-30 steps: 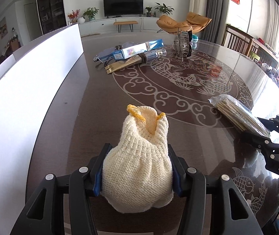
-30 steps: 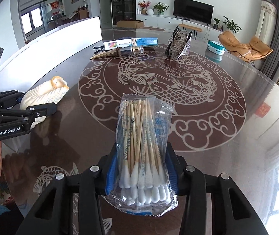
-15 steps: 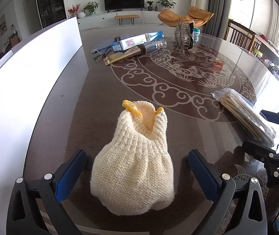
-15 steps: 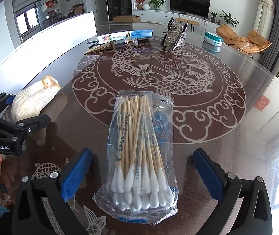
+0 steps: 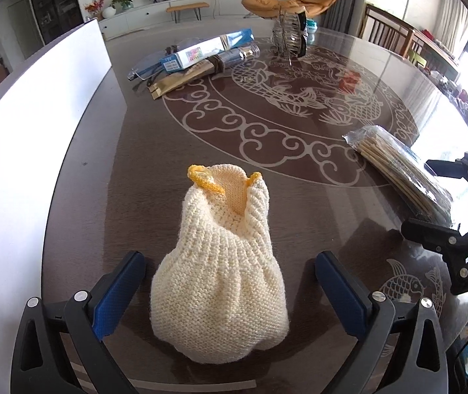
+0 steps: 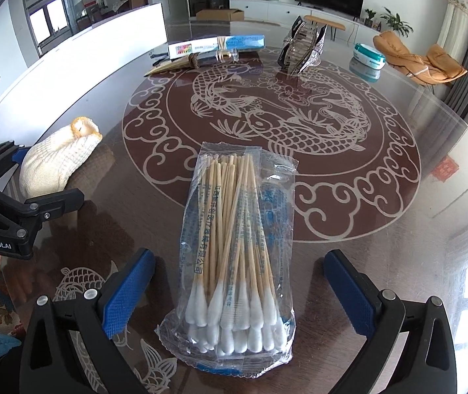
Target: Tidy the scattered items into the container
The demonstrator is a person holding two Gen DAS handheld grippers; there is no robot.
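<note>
We had both tongs spread wide, gripping nothing. Left tongs [image 5: 229,290] straddled a cream rib-knit pouch [image 5: 222,272] w/ yellow rim, soft & lumpy, lying on the glossy dark table [image 5: 79,203]. Right tongs [image 6: 239,287] flanked a crinkly clear bag of wooden cotton swabs [image 6: 234,262], flat on the glass, pads not touching

The left wrist view looks steeply down, close over a cream knitted pouch [image 5: 221,262]; the right wrist view, likewise close, overlooks a clear packet of cotton swabs [image 6: 234,256]; both show pouch, packet and the dark patterned glass-topped table [image 5: 266,121].
</note>
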